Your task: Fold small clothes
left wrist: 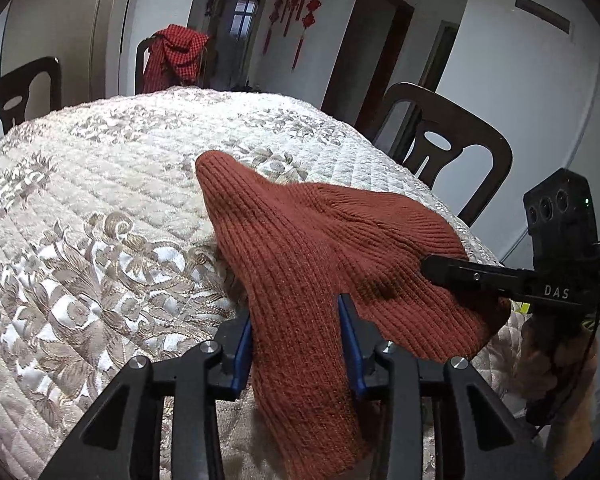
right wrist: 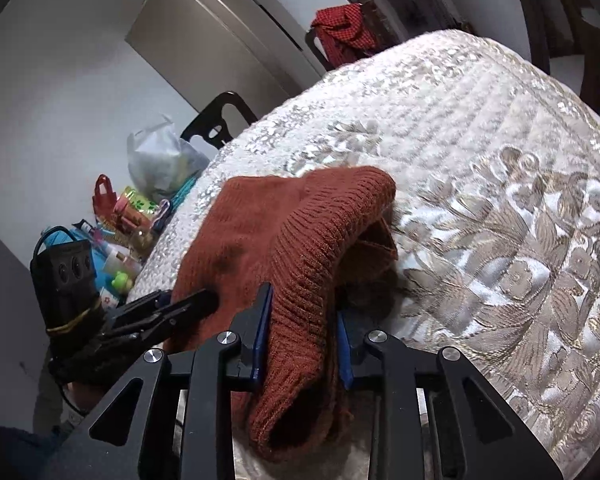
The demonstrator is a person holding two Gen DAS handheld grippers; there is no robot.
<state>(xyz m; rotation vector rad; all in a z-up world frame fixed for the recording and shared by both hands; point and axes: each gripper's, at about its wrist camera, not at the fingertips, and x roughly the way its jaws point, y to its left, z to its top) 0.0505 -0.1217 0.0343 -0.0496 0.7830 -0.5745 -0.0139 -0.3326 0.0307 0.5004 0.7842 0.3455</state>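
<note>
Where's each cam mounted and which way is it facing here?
Left wrist: on the left gripper, angled down across the quilted table toward chairs and doorway; right gripper at right.
Right wrist: on the right gripper, facing table and fridge; left gripper at left.
Shared: rust knit garment clamped in both, red checked cloth.

A rust-red ribbed knit garment [left wrist: 300,248] lies bunched and partly lifted off the quilted cloth.

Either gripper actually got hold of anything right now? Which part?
Both hold the rust knit garment. Left gripper pinches a bunched fold at its near edge; right gripper clamps the ribbed edge beside it.
</note>
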